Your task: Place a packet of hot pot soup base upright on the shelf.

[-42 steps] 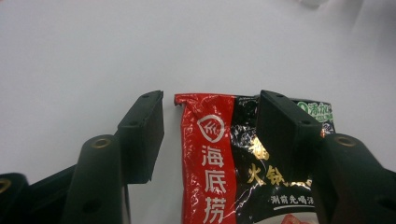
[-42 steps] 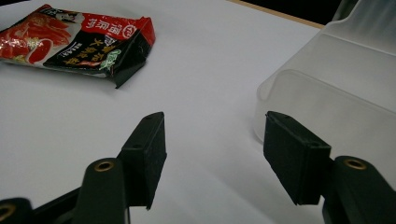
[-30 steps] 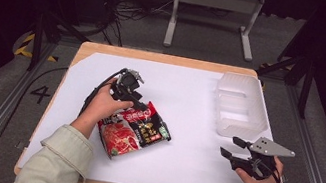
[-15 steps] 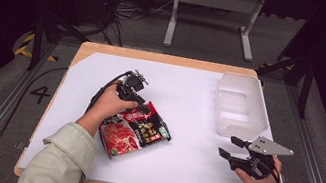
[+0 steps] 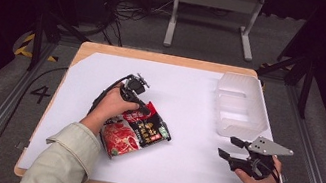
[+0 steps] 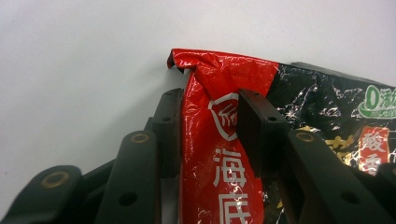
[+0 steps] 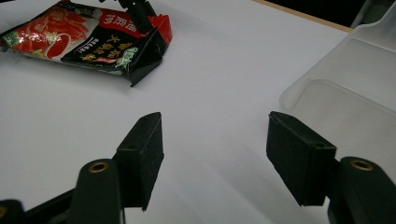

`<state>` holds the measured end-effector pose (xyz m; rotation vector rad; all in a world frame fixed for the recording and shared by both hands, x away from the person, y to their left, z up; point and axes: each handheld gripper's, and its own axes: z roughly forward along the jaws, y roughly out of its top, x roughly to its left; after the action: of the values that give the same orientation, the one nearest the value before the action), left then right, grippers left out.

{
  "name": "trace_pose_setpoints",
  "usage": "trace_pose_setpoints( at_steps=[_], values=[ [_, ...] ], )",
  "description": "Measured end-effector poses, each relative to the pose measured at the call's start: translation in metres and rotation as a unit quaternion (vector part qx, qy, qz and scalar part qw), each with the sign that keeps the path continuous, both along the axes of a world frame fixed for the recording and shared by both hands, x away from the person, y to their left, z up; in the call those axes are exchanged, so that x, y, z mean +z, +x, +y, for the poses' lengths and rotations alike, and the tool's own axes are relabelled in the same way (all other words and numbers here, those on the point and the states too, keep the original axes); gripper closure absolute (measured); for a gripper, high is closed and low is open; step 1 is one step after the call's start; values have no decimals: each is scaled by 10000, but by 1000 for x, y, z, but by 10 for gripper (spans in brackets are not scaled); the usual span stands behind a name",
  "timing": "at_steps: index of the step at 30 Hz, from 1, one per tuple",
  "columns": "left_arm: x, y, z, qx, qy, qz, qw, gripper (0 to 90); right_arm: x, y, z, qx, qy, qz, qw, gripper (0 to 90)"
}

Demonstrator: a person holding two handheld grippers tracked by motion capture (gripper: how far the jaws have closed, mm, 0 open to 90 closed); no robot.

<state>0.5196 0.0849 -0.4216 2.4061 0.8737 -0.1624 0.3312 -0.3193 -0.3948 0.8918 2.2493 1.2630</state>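
Note:
A red and black snack packet [image 5: 135, 135] lies left of centre on the white table sheet [image 5: 189, 101]. My left gripper [image 5: 146, 110] reaches onto its far red end. In the left gripper view the two jaws pinch a raised fold of the packet [image 6: 224, 177], so the left gripper [image 6: 210, 107] is shut on it. My right gripper [image 5: 227, 147] hovers near the front right of the table, open and holding nothing. In the right gripper view the right gripper [image 7: 215, 126] points across the sheet toward the packet [image 7: 70, 37].
A clear plastic container [image 5: 234, 81] stands at the back right of the sheet, and its wall [image 7: 355, 70] shows at the right of the right gripper view. The wooden table edge [image 5: 166, 58] frames the sheet. A metal stand is on the floor beyond.
My left hand and gripper have shifted slightly toward the packet's far end. The right gripper has edged a little left. The packet has barely moved.

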Motion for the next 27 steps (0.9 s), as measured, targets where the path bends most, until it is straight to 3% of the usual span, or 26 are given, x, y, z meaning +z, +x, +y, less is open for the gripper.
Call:
trace_pose_setpoints(
  at_steps=[10, 16, 26, 27],
  values=[
    [3, 0, 2, -81, 109, -21, 9999, 863, -1, 1, 2, 3, -21, 30, 10000, 357],
    [6, -4, 4, -85, 26, -133, 9999, 883, -1, 1, 1, -19, 7, 38, 10000, 356],
    [35, -20, 7, -224, -54, -551, 9982, 887, -1, 2, 1, -27, 10, 70, 10000, 356],
    [41, -24, 9, -245, -157, -608, 9977, 887, -2, 2, 1, -31, 13, 84, 10000, 356]
  ],
)
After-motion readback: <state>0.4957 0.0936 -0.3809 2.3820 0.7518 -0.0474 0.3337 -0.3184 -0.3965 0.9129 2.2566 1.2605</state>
